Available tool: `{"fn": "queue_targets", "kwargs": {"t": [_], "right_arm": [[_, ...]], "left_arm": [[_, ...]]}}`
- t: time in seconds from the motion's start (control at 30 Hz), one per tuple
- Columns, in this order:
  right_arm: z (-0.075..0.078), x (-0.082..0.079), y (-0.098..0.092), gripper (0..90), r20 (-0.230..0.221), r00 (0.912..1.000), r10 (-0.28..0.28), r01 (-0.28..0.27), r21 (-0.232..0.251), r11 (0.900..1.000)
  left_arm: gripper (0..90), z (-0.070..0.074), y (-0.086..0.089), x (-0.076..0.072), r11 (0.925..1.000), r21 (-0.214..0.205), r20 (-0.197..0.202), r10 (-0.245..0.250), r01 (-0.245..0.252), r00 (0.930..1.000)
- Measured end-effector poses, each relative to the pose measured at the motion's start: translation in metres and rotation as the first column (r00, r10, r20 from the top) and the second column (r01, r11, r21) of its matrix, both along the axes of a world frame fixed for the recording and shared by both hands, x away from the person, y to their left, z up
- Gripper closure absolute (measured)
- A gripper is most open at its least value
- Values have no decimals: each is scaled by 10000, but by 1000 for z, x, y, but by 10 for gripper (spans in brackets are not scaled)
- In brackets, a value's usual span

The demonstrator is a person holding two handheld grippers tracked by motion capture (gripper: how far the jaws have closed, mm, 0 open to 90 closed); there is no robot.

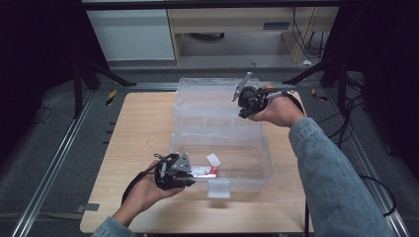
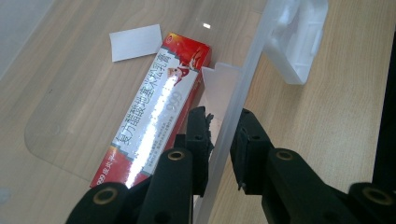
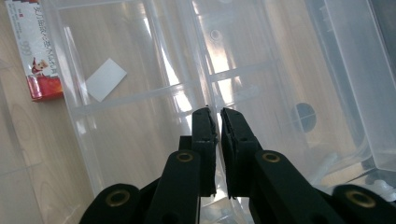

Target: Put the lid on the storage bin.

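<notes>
A clear plastic storage box (image 1: 265, 163) stands open on the wooden table, its lid (image 1: 207, 89) tipped back. Inside lie a red and white carton (image 1: 203, 171) (image 2: 154, 107) (image 3: 39, 51) and a white paper slip (image 1: 213, 159) (image 2: 135, 42) (image 3: 106, 79). My left gripper (image 1: 192, 177) (image 2: 223, 126) is shut on the box's front wall (image 2: 243, 88), one jaw inside by the carton and one outside. Over the divided tray (image 3: 233, 70) at the box's far right, my right gripper (image 1: 243, 113) (image 3: 218, 116) has its jaws nearly together. I cannot make out any clear plastic between them.
The box's latch (image 1: 219, 188) (image 2: 299, 37) hangs off the front wall near the table's (image 1: 143, 138) front edge. Black frame legs (image 1: 79, 84) and metal rails (image 1: 49, 168) flank the table. A pale cabinet (image 1: 131, 34) stands behind.
</notes>
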State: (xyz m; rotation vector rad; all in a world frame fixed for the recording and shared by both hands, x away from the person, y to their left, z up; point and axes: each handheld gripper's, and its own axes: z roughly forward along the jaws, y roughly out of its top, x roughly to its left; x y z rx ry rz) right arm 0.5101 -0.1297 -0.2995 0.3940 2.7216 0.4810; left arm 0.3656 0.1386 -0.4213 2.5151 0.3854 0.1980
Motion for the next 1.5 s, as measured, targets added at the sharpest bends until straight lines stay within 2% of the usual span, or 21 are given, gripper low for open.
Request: {"fn": "queue_targets", "kwargs": {"t": [0.13, 0.3, 0.6, 0.73, 1.0, 1.3, 1.5], "right_arm": [[3, -7, -3, 848, 31, 10000, 28, -28, 110, 9999], [6, -14, -5, 853, 57, 10000, 71, -71, 18, 10000], [7, -9, -7, 851, 62, 10000, -22, 23, -94, 10000], [8, -12, -7, 852, 78, 10000, -6, 7, -102, 9999], [12, -25, -9, 859, 140, 9998, 118, -118, 12, 9999], [13, -42, -16, 864, 259, 9993, 274, -283, 356, 9990], [13, -51, -18, 867, 306, 9988, 384, -395, 360, 9986]], "left_arm": [[769, 0, -1, 0, 9999, -1, -48, 117, -117, 9999], [764, 0, -4, 2, 9999, 34, -84, 158, -157, 9998], [764, 0, -10, 5, 9998, 32, -53, 216, -216, 9998], [764, 0, -11, 5, 9998, 22, -36, 208, -208, 9998], [761, 0, -11, 5, 9996, -5, -11, 267, -267, 9996], [753, 0, -13, 5, 9996, 28, 50, 282, -282, 9996], [748, 0, -13, 5, 9995, 43, 74, 304, -304, 9995]]}}
